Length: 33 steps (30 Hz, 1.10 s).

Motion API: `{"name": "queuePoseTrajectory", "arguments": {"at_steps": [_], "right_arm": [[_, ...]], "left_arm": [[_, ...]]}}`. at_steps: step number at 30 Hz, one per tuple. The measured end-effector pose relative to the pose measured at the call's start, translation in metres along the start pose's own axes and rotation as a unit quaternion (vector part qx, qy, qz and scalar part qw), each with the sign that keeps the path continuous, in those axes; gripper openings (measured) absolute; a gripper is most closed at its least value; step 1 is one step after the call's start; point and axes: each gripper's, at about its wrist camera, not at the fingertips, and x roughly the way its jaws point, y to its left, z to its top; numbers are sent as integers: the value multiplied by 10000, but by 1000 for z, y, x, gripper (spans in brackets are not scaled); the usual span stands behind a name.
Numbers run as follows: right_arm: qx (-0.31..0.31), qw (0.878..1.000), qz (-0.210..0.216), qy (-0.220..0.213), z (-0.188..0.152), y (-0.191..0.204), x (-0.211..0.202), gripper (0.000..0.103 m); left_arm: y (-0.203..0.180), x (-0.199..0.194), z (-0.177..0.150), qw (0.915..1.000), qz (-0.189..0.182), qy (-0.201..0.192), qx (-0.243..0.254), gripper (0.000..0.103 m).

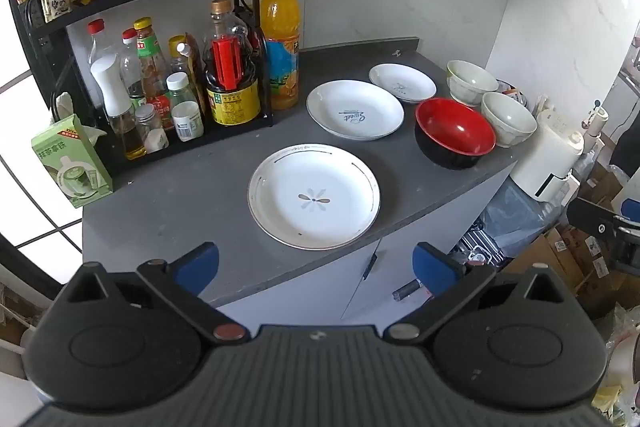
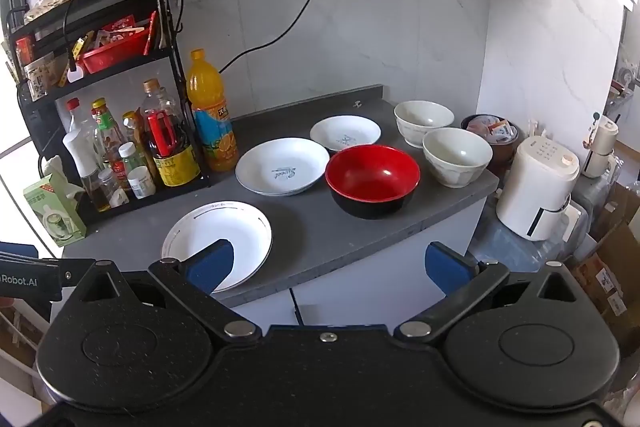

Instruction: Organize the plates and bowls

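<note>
We judged the task barely begun: nothing was stacked. Three plates lay apart on the desk [image 1: 192,195]: the near plate [image 1: 314,197] by the front edge, the middle plate [image 1: 355,110] behind it, the far plate [image 1: 402,83] beyond. The red bowl [image 1: 455,133] and two white bowls [image 1: 471,81] [image 1: 508,119] sat singly at the right. Both grippers hovered short of the desk's front edge, aimed at the dishes. The left gripper [image 1: 316,263] had its fingers apart, empty; so did the right gripper [image 2: 328,263].

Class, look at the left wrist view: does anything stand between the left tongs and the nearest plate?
Nothing visible: only bare grey counter lies between the open left tongs and the nearest plate.
</note>
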Motion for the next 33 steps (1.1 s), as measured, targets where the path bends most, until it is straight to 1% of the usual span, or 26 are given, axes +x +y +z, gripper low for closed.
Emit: {"name": "queuePoseTrajectory", "arguments": {"at_steps": [2,7,13,16,23,33], "right_arm": [[2,10000,18,-16,-1,-3,1,103],[-7,10000,22,-24,-6,-7,2,103],[-38,10000,-9,-1,-5,-8,4,103],[-35,10000,-27,-3,-4,-11,6,103],[-38,10000,-27,-5,-5,-10,7,103],[-22,10000,-11,-4,-4,-10,9,103]], "left_arm": [[13,-1,1,9999,-99,-20,-21,102],[11,-3,0,9999,-119,-44,2,102],[5,-1,-1,9998,-178,-64,15,102],[0,-1,0,9998,-117,-107,84,102],[-2,-1,4,9999,-10,-116,51,102],[0,-3,5,9999,-24,-116,-20,102]]}}
